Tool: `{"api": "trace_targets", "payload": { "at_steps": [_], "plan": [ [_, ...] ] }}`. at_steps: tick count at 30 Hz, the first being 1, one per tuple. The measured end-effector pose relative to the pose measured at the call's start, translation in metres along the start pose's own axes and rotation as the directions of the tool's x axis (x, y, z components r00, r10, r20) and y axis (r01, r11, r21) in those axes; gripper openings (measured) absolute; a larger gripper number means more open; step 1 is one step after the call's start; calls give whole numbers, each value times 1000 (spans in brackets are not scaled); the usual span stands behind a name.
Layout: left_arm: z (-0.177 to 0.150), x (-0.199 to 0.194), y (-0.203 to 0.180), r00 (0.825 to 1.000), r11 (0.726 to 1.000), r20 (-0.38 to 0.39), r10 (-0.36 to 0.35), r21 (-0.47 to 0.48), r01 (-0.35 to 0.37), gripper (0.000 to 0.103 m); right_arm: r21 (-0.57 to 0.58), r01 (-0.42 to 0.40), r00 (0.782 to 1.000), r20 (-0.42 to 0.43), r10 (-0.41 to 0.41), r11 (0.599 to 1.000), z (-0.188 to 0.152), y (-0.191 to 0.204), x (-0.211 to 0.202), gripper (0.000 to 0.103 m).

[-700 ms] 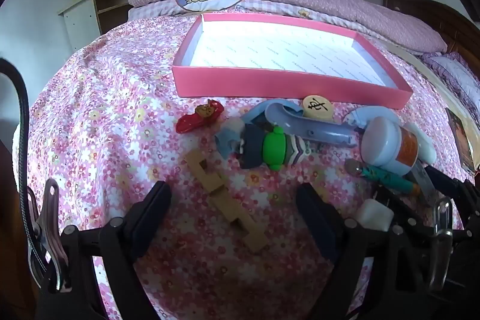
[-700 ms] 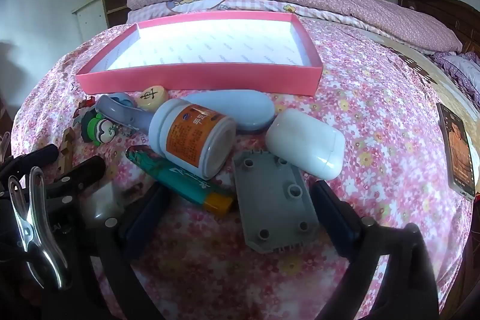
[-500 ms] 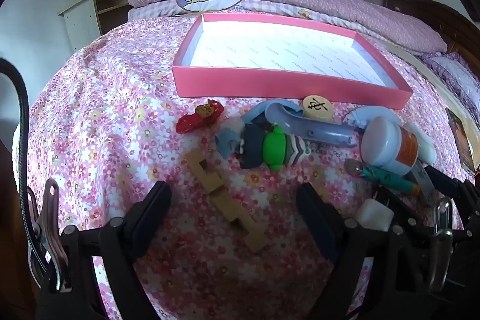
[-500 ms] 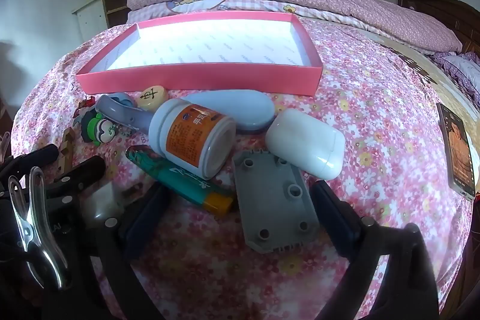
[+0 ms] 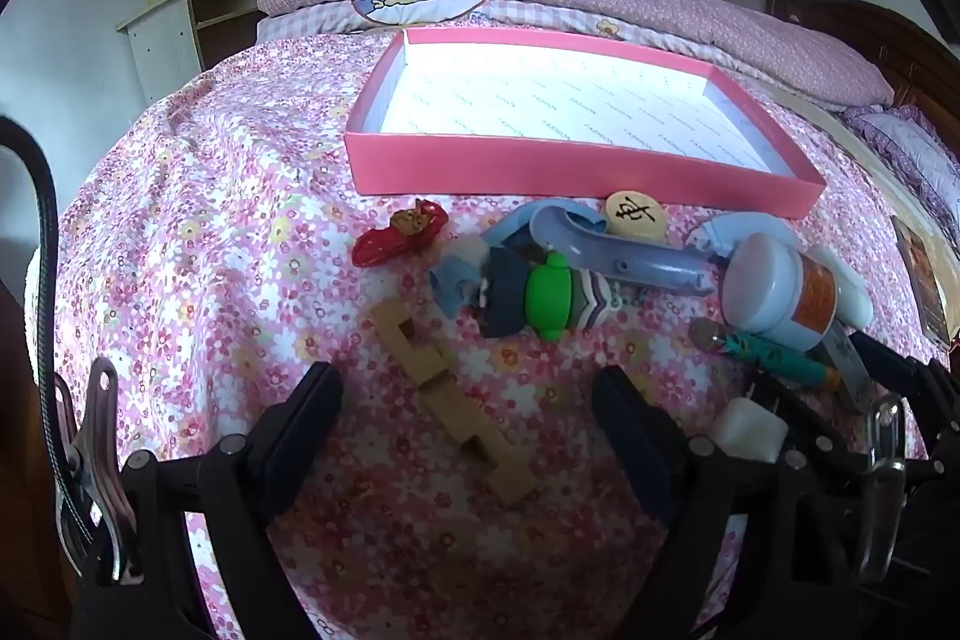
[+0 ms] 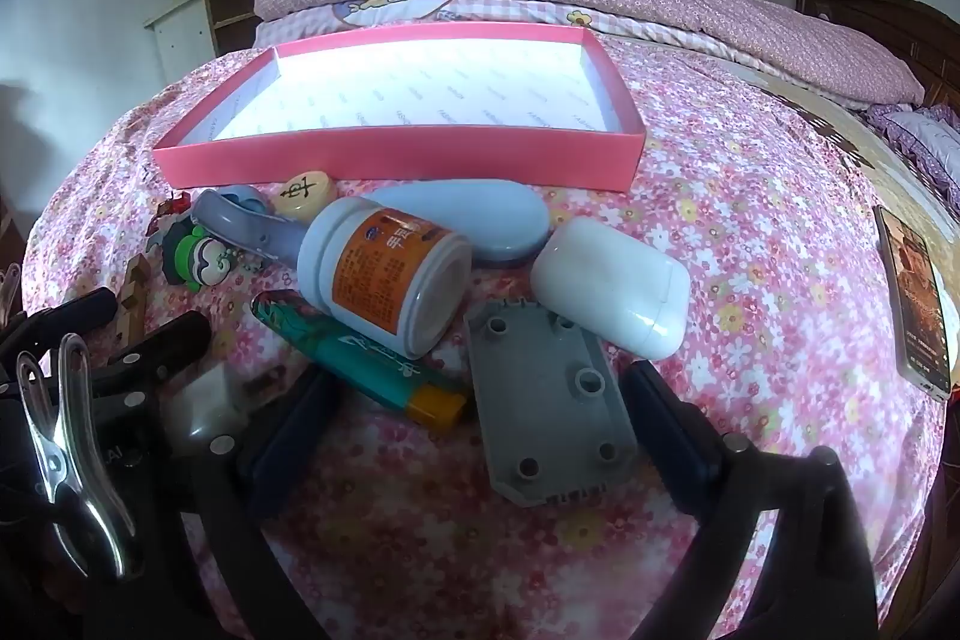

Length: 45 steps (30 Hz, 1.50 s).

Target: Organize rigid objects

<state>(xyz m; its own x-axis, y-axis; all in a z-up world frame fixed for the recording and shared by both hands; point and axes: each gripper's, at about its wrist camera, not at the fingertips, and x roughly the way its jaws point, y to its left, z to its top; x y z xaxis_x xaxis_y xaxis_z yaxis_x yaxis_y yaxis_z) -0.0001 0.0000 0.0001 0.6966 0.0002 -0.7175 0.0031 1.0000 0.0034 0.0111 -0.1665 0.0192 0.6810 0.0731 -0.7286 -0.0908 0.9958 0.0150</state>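
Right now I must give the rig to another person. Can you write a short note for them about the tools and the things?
Left tool: open, holding nothing, wood block between its fingers.
Right tool: open, holding nothing, grey plate between its fingers.
Pink box: nothing inside.
On the bedspread before the box: bottle, white case, lighter, game piece, green toy, red toy.
Done: nothing placed. Left: everything.

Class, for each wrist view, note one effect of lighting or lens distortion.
Left wrist view: fisheye bends the bed into a dome, corners blacked out. Right wrist view: daylight washes out the pink box floor, and the open right gripper fingers sit dark in the foreground.
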Motion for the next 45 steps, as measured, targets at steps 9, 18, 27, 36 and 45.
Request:
{"api": "trace_targets", "payload": {
  "at_steps": [9, 18, 27, 36, 45],
  "plan": [
    [0, 0, 0, 1000, 1000, 2, -1, -1, 1, 89, -1, 0, 1000, -1, 0, 1000, 0, 1, 0, 98],
    [4, 0, 0, 1000, 1000, -11, -2, 5, 2, 90, -24, -15, 1000, -20, 14, 1000, 1, 0, 0, 98],
    [2, -6, 0, 1000, 1000, -25, -13, 8, 13, 89, -44, -38, 998, -46, 36, 998, 0, 0, -4, 98],
    [5, -16, 11, 997, 998, -41, -68, -6, 68, 89, -40, -95, 993, -76, 92, 995, -1, -9, -12, 98],
    [5, -32, 12, 992, 992, -34, -122, 34, 123, 88, -29, -105, 991, -81, 102, 994, -2, -22, -23, 98]
  ]
}}
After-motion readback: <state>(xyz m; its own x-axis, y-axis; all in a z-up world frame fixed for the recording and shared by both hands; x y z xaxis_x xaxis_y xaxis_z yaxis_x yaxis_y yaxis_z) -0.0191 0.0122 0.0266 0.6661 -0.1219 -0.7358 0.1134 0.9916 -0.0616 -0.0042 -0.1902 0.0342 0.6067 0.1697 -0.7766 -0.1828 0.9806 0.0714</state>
